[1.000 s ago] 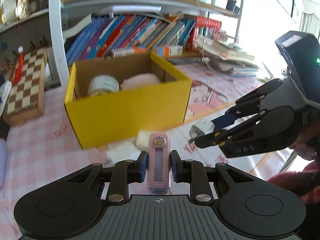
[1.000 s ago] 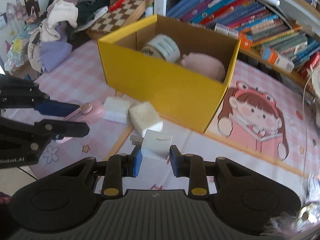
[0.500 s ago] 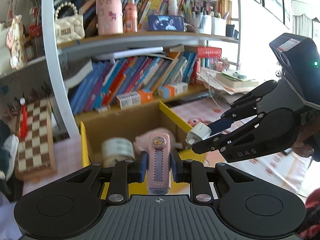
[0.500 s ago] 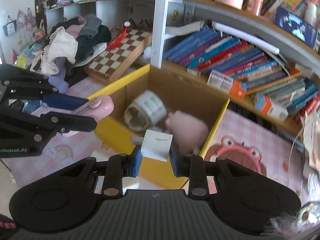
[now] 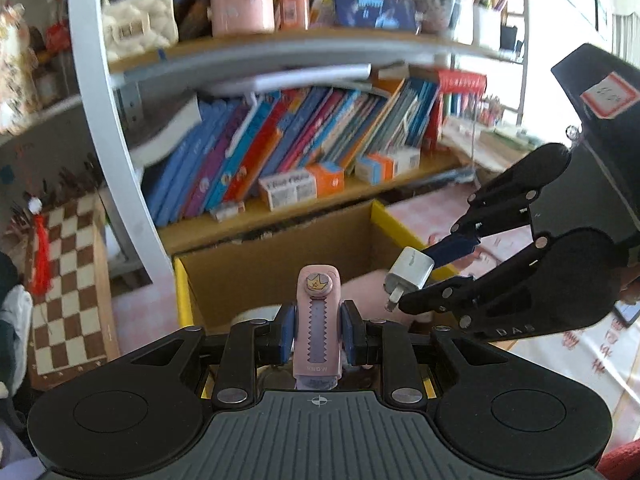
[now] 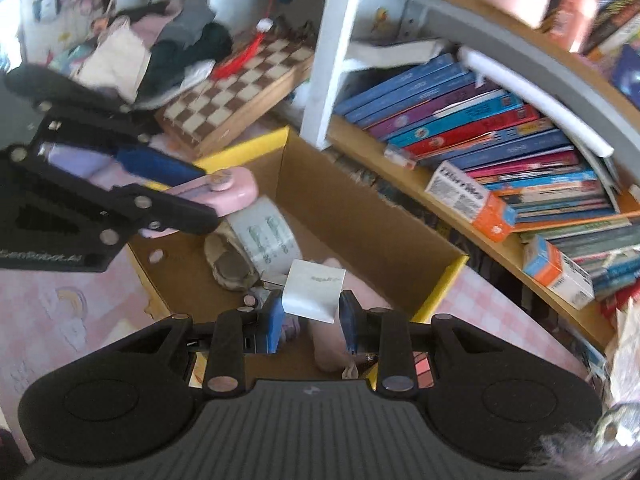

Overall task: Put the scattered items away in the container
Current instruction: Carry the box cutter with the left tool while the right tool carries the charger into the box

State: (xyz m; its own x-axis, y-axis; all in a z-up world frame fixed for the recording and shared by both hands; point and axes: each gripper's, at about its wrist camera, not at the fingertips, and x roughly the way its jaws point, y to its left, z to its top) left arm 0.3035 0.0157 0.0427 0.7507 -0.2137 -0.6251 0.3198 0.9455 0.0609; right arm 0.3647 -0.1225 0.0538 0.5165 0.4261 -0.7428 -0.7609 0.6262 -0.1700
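My left gripper is shut on a pink utility knife and holds it above the open yellow cardboard box. My right gripper is shut on a white charger plug and holds it over the same box. Each gripper shows in the other's view: the right one with the plug, the left one with the knife. Inside the box lie a roll of tape and a pink soft item.
A bookshelf with leaning books stands right behind the box. A chessboard leans at the left. Small cartons sit on the low shelf. A pile of clothes lies at the far left. The pink checked tablecloth surrounds the box.
Both grippers have risen from the table and moved forward over the box, each still holding its item. The box now sits directly beneath them.
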